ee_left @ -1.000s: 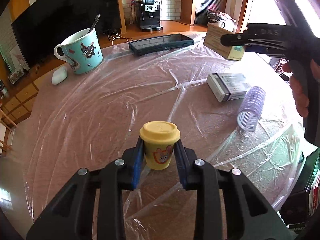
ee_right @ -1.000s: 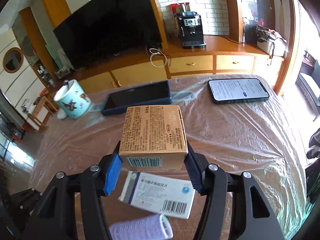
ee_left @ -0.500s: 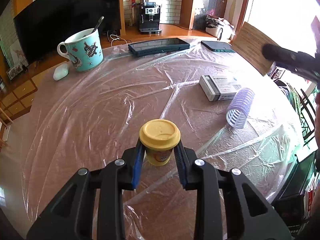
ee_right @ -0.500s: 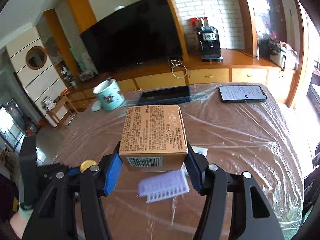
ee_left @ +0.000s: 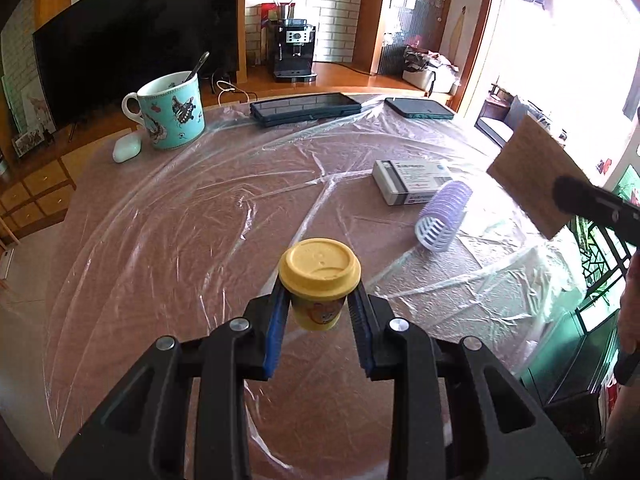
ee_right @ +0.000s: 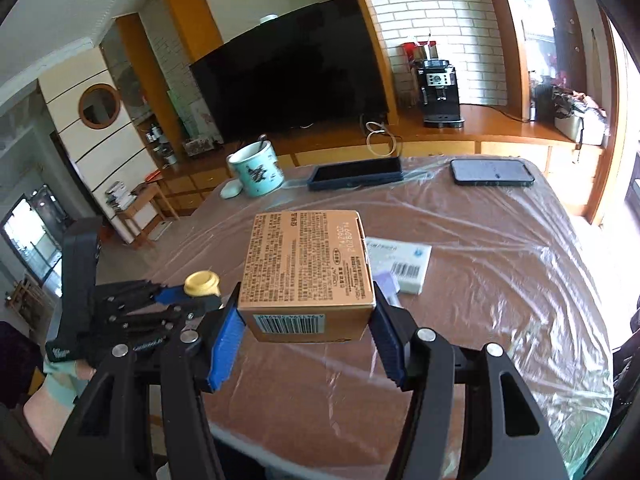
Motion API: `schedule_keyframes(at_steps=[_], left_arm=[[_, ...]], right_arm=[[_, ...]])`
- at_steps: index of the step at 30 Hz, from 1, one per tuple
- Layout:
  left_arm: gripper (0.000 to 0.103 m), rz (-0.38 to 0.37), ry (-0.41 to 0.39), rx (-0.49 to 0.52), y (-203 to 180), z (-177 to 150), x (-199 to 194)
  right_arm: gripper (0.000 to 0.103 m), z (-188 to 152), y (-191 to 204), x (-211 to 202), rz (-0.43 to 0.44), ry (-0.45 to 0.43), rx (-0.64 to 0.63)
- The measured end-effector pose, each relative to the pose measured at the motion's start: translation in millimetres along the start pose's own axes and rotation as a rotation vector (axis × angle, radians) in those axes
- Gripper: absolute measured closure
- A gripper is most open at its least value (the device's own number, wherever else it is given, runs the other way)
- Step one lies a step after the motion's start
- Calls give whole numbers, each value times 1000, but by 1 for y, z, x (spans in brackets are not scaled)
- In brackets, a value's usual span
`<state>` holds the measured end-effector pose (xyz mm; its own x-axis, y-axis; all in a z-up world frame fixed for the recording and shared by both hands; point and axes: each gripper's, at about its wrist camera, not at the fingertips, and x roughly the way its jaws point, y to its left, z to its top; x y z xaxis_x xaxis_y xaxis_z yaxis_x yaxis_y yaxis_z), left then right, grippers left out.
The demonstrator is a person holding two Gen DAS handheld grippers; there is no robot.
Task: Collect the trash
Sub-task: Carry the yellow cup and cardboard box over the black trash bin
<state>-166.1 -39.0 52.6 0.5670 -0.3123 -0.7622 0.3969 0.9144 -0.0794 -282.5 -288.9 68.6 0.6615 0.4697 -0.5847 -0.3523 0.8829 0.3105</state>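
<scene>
Jaws of the left gripper (ee_left: pixel 318 312) are clamped on a small yellow cup (ee_left: pixel 319 282), held above the counter's (ee_left: pixel 168 232) near edge. Right gripper (ee_right: pixel 306 330) has its jaws clamped on a brown box (ee_right: pixel 306 270), held off the counter beyond its right edge in the left wrist view. On the plastic-covered counter lie a white carton (ee_left: pixel 414 181) and, just beside it, a purple roller (ee_left: pixel 442 216), both toward the right edge. At the far edge stand a mug (ee_left: pixel 170 110) with a spoon, a white case (ee_left: pixel 127 149) next to it, a tablet (ee_left: pixel 306 108) and a phone (ee_left: pixel 418 107). Nothing lies between cup and carton.
</scene>
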Motion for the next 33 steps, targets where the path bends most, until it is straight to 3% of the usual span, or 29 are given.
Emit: schedule_keyframes(at_steps=[13,33], left_arm=[[71,-41,-42,34,-24,-22,-35],[71,-53,-31,60,-47,-73,-65]], right_arm=[[46,-41,15,-24,30,20,-42],[46,-94,39,-47,54,74,-106]])
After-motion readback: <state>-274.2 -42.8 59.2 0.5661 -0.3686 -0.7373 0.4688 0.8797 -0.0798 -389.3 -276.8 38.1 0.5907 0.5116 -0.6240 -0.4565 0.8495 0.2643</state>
